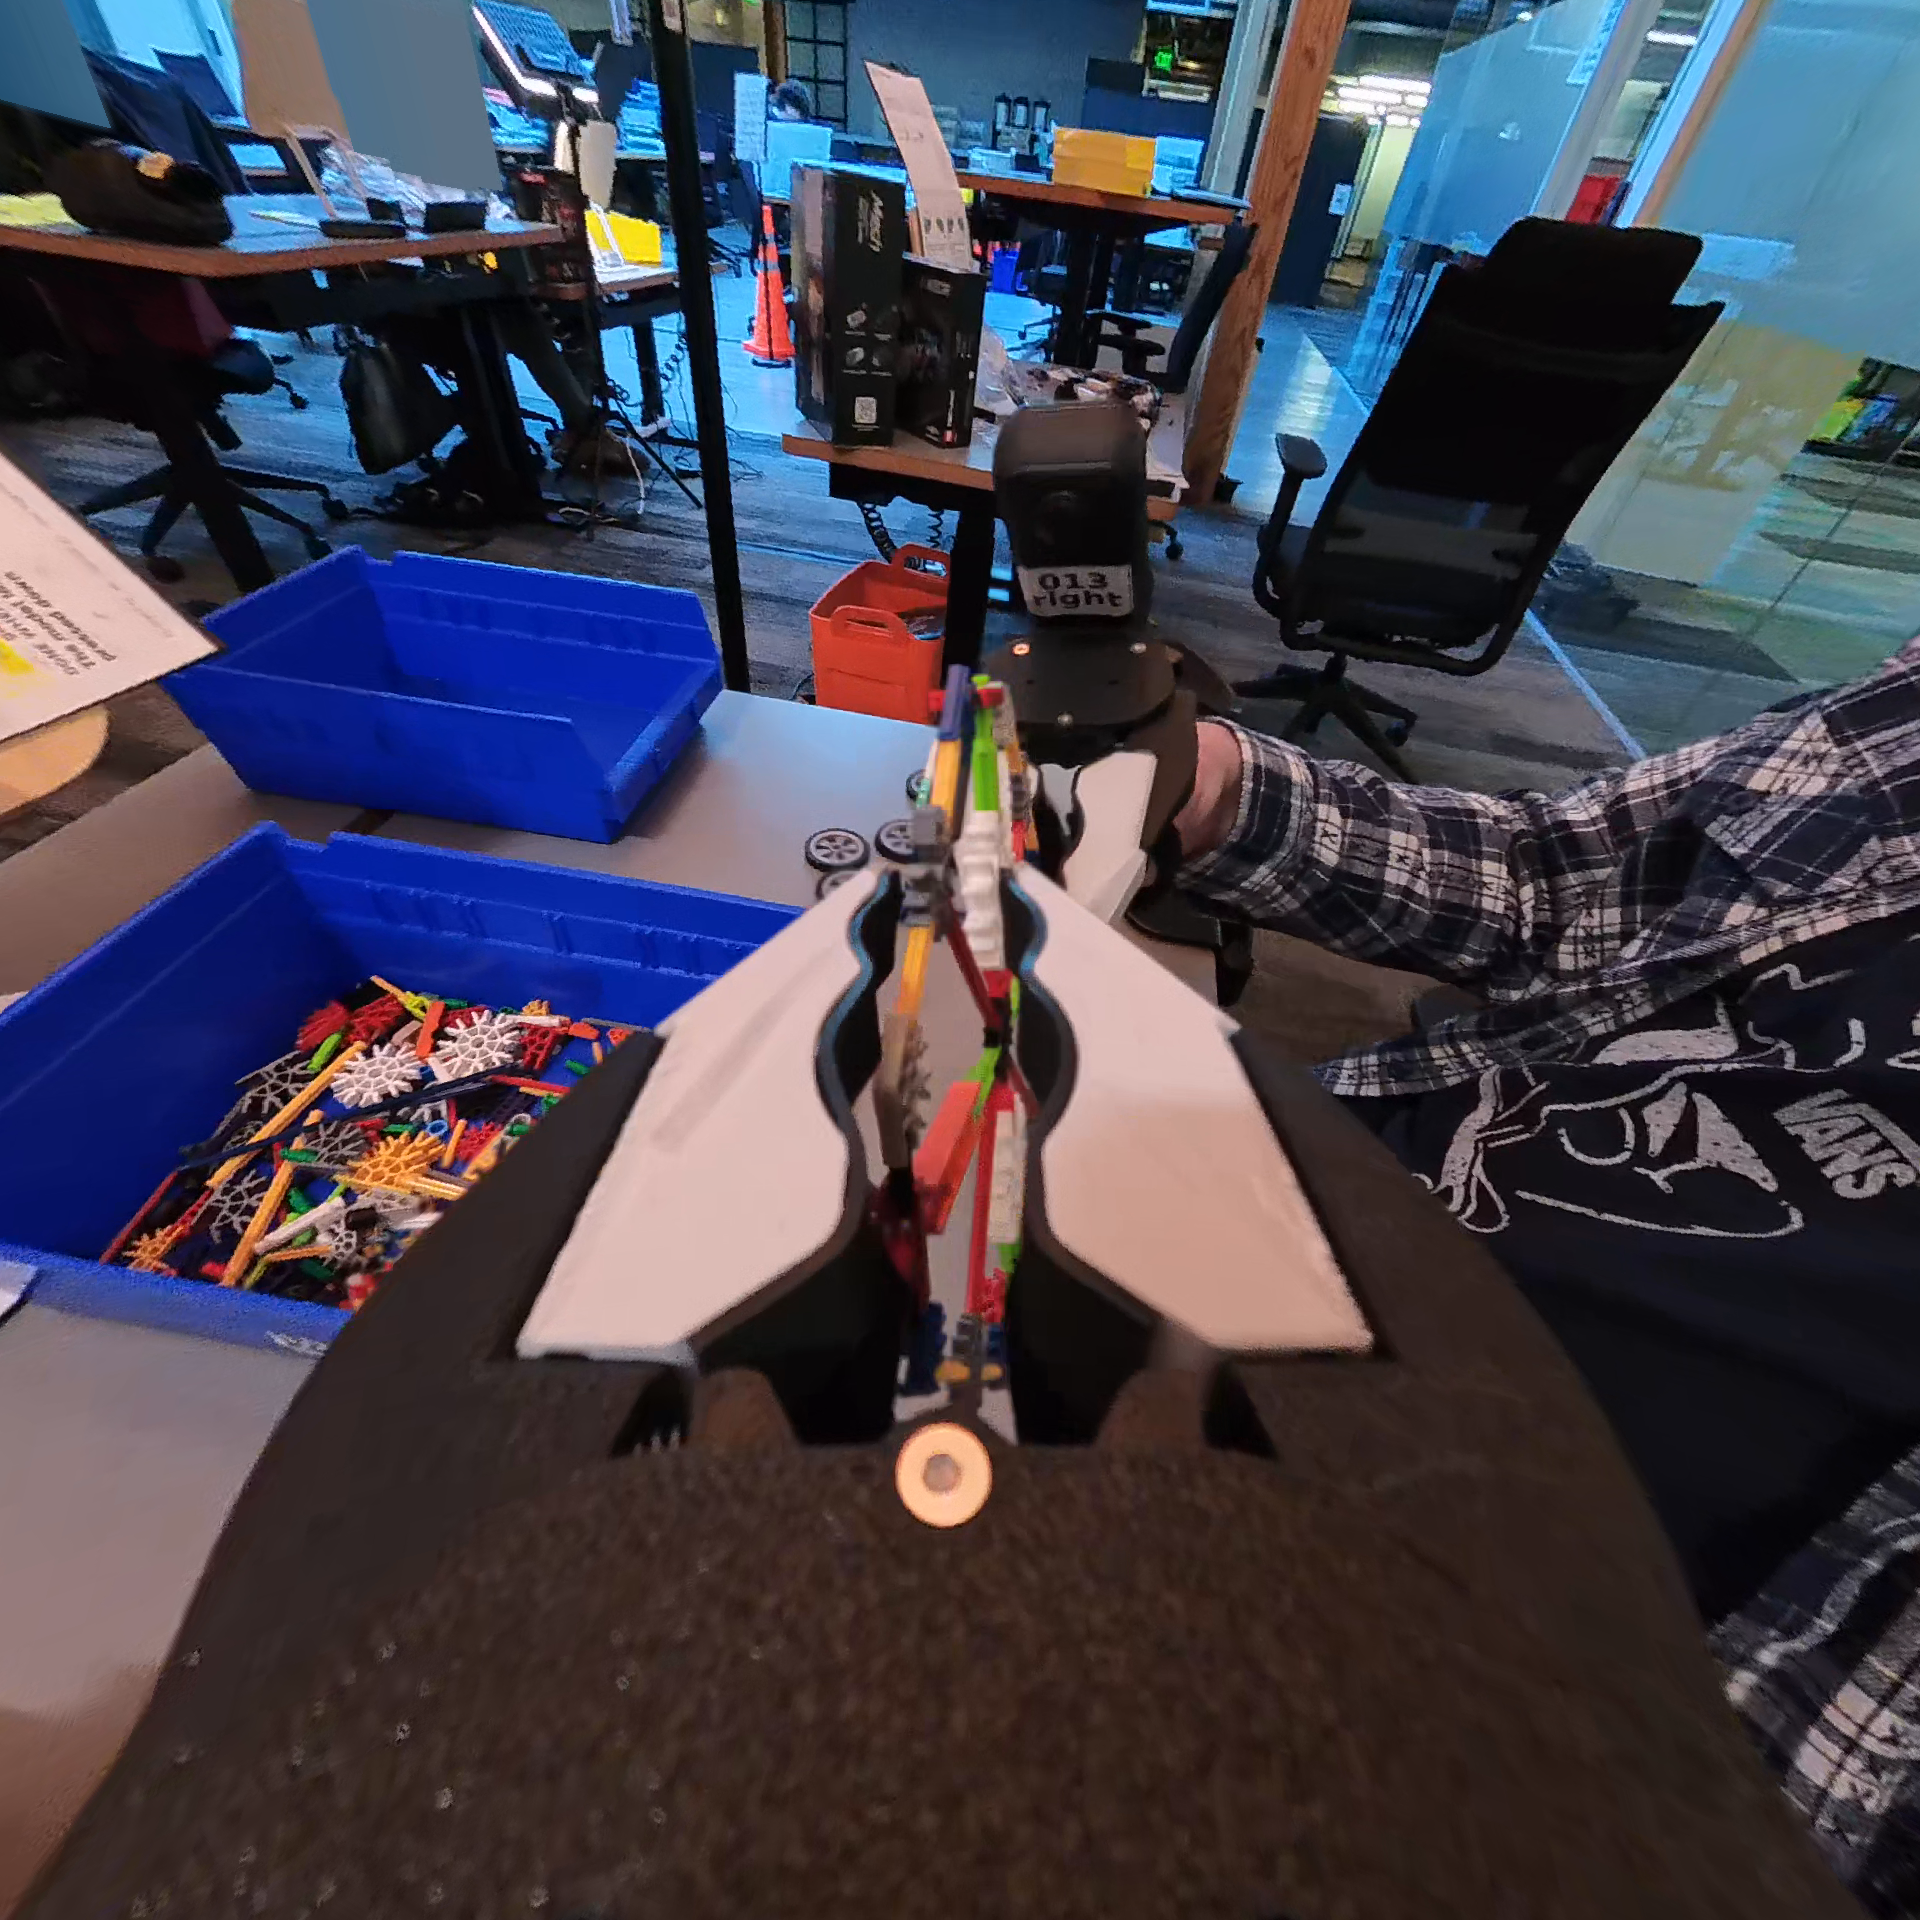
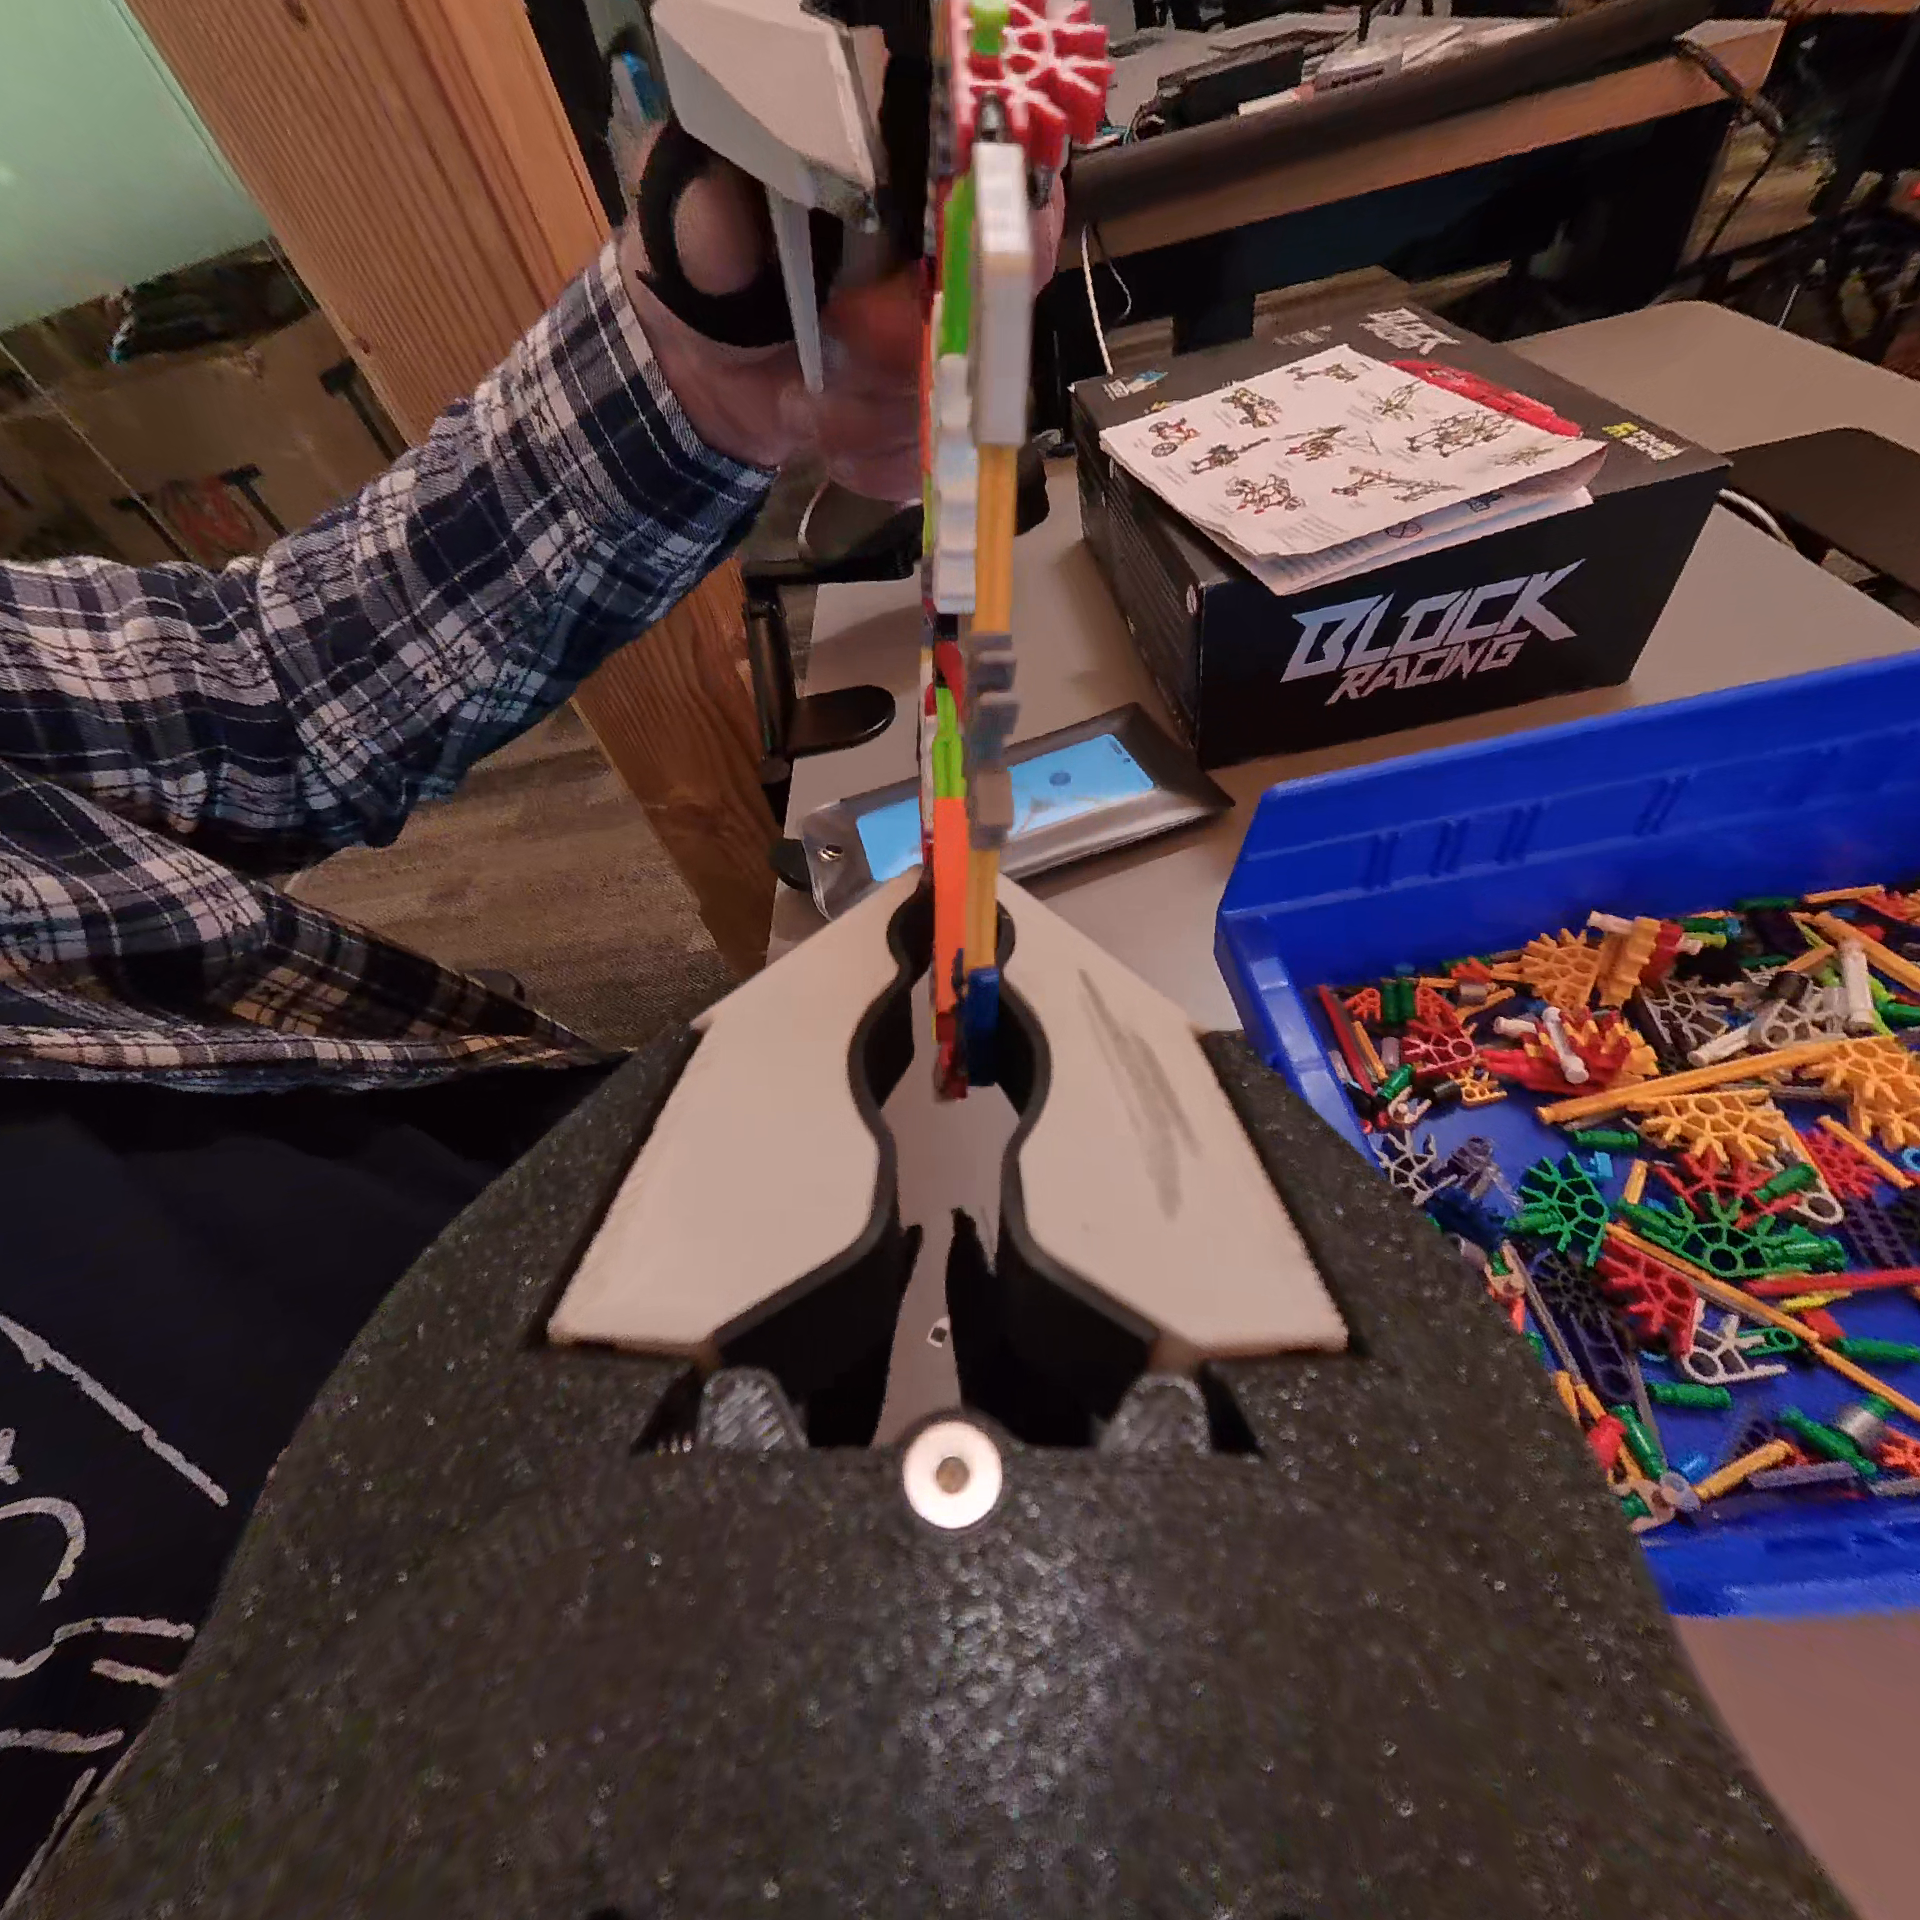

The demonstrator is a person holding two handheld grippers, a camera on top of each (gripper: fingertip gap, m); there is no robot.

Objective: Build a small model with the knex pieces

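A long, flat model of coloured rods and connectors (image 1: 971,821) is held edge-on between both grippers, above the grey table (image 1: 727,790). My left gripper (image 1: 951,883) is shut on its near end. The right gripper (image 1: 1049,810) shows farther off, closed on the model's far end, with a hand in a plaid sleeve (image 1: 1455,873) behind it. In the right wrist view my right gripper (image 2: 964,899) is shut on the model's (image 2: 982,520) lower end. The left gripper (image 2: 904,125) grips the model at the top of that view.
A blue bin full of loose coloured pieces (image 1: 125,1039) sits left of my left gripper and shows in the right wrist view (image 2: 1351,831). An empty blue bin (image 1: 436,665) stands behind it. Small black wheels (image 1: 836,847) lie on the table. A black box with a printed sheet (image 2: 1403,561) and a phone in a pouch (image 2: 1070,800) lie beyond. Tip to tip, the grippers are about 10 cm apart.
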